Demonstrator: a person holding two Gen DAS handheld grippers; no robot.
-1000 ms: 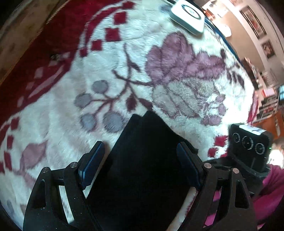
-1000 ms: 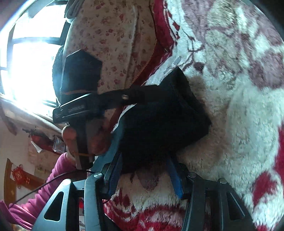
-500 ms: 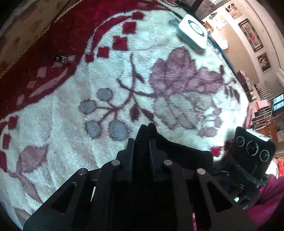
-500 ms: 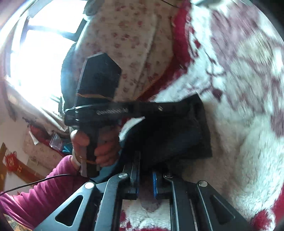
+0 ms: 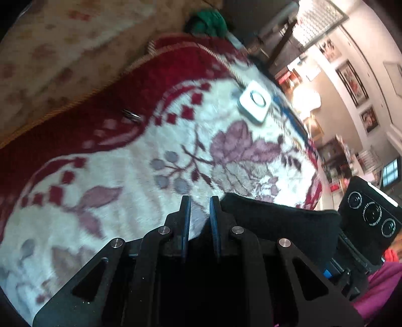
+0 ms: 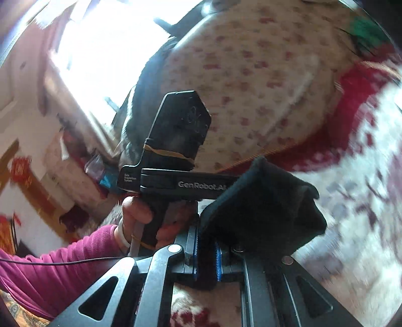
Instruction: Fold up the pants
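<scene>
The black pants (image 5: 281, 223) are folded into a thick bundle and held up off the fleece blanket (image 5: 140, 156). My left gripper (image 5: 199, 216) is shut on the bundle's near left edge; the cloth spreads to the right toward the other gripper's body (image 5: 369, 213). In the right wrist view my right gripper (image 6: 207, 254) is shut on the pants (image 6: 263, 201) at their lower edge, and the bundle hangs in the air. The left gripper's body (image 6: 176, 161) and the hand holding it are just to the left.
A white square device (image 5: 255, 100) lies at the blanket's far edge. A small metal object (image 5: 132, 115) lies on the red border. A floral cushion (image 6: 263, 75) stands behind. Green cloth (image 5: 206, 21) lies beyond the blanket.
Both grippers closed on the folded pants and have lifted them off the blanket. The views have tilted upward and are blurred by motion.
</scene>
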